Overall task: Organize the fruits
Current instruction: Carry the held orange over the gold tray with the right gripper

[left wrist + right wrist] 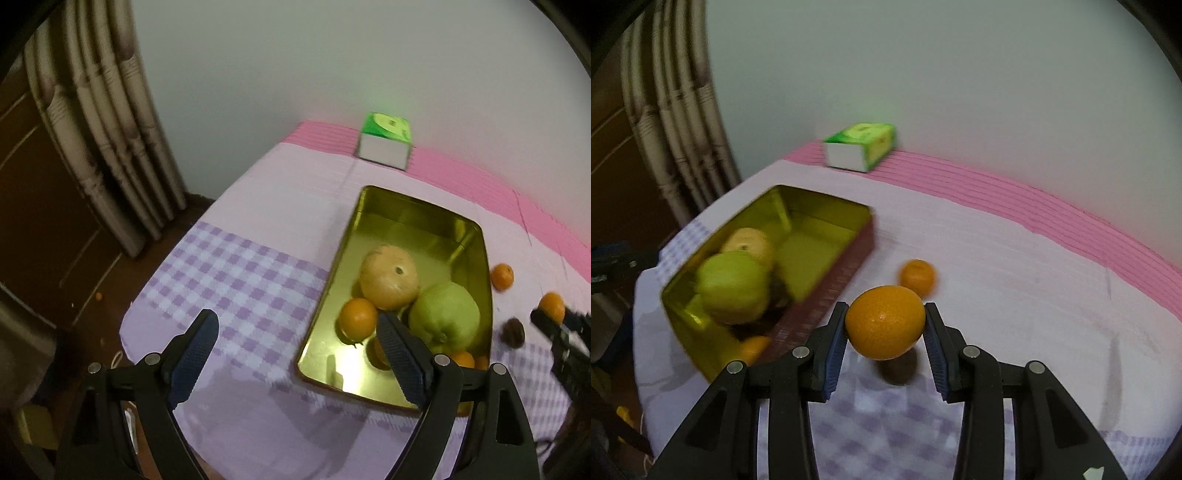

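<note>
- Right gripper (885, 328) closed on an orange (885, 322), one pad on each side, fruit lifted clear of the cloth with its shadow underneath.
- Same orange seen from the left wrist view at the far right, just ahead of the right gripper's black tip (554, 325).
- Left gripper (299, 339) spread wide with nothing between the fingers; left finger over the purple checked cloth (240, 280), right finger (400, 354) over the near end of the tin.
- Gold tin (421, 206) lying on the cloth, dark red on the outside, far half bare.
- In the tin's near half: a tan round fruit (389, 277), a big green fruit (445, 315) touching it, and a small orange in the tin (358, 318) beside both; more small orange pieces partly hidden behind the finger.
- A second loose orange (918, 275) on the cloth just beyond the held one, near the tin's long side.
- A small dark brown fruit (513, 332) on the cloth right of the tin.
- Green and white tissue box (862, 149) at the far edge, on the pink stripe by the wall.
- Curtain (110, 122) hanging at the left, beyond the table corner.
- Both views slightly blurred.
</note>
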A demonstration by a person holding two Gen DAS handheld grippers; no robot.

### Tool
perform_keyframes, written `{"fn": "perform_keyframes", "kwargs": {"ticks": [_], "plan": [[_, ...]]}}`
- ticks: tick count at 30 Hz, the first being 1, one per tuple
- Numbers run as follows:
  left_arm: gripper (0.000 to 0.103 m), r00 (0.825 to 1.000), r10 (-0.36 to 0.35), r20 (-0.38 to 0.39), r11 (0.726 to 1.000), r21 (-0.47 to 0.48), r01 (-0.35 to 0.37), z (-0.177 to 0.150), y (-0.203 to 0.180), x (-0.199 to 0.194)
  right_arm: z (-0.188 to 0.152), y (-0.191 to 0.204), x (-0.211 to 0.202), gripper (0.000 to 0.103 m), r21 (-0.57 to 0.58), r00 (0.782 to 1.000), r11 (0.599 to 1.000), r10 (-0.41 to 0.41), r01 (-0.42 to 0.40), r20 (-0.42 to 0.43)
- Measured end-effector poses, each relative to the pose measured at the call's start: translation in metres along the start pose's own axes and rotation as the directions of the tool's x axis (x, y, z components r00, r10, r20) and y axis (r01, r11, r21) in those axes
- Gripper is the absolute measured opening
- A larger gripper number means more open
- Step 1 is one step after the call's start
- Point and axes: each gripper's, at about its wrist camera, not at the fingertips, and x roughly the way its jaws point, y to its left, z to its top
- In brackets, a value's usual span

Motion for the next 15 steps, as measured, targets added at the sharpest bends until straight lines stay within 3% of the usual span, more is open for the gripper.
{"fn": "perform_keyframes", "kwargs": {"ticks": [9,15], "plan": [[0.088,1.000,-0.001,0.002,0.998,-0.067,0.001,0.002,0.016,0.001,-0.001,0.065,0.006,0.037,-0.106,0.994,0.988,0.105,-0.108,-0.040],[0.088,1.000,0.001,-0.003,0.997,-0.073,-0.001,0.001,0.016,0.002,-0.008,0.084,0.011,0.037,-0.133,0.986,0.979,0.145,-0.155,-0.084]]}}
